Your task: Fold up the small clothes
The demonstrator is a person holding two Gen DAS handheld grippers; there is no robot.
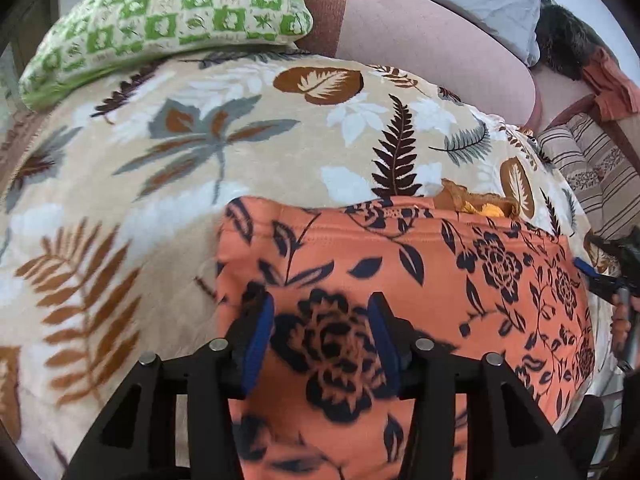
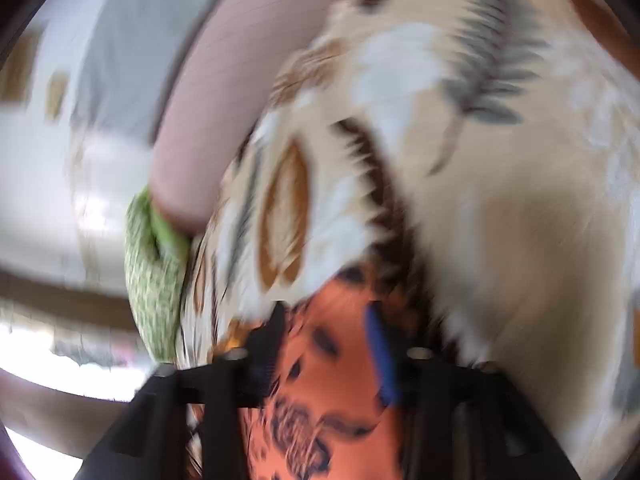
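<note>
Orange cloth point(image 1: 400, 280) with dark flower print — lies flat on a leaf-patterned blanket point(image 1: 200, 160) on the bed. Left gripper point(image 1: 324, 336) — jaws spread over the cloth's near part, flower print between them. Right gripper point(image 2: 328, 344) — view blurred; jaws spread, orange cloth between them. Green checked pillow point(image 1: 168, 12) at the blanket's far edge.

No text, label, brand, number or sign could be read anywhere in either view, and the right wrist view was blurred.
</note>
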